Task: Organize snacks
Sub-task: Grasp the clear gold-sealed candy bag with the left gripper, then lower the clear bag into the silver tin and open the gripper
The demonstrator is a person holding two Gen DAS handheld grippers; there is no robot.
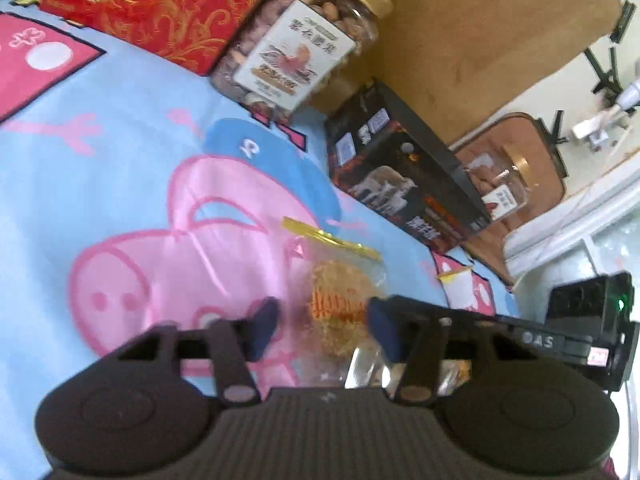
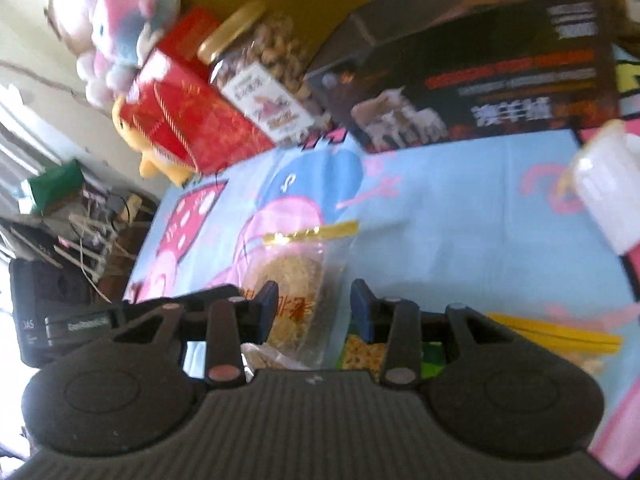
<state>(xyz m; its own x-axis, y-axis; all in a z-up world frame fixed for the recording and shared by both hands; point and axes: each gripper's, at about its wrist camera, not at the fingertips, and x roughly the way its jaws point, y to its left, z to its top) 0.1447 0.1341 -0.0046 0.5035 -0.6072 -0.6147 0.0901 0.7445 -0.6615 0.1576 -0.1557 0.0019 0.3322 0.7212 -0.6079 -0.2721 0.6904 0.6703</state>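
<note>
Left gripper point(image 1: 322, 326): jaws wide apart, nothing between the pads; right gripper point(image 2: 312, 308): jaws likewise wide, empty. Clear snack packet point(image 1: 340, 280) point(image 2: 298, 268) with gold seal strip lies flat on the blue cartoon-pig cloth point(image 1: 120, 160) point(image 2: 440, 220), directly ahead of both grippers; contact with the pads cannot be determined. Farther back, along the cloth's far edge: black box point(image 1: 404, 184) point(image 2: 480, 80), nut jar point(image 1: 296, 48) point(image 2: 264, 76) with gold lid, red gift bag point(image 1: 160, 4) point(image 2: 184, 120), side by side.
</note>
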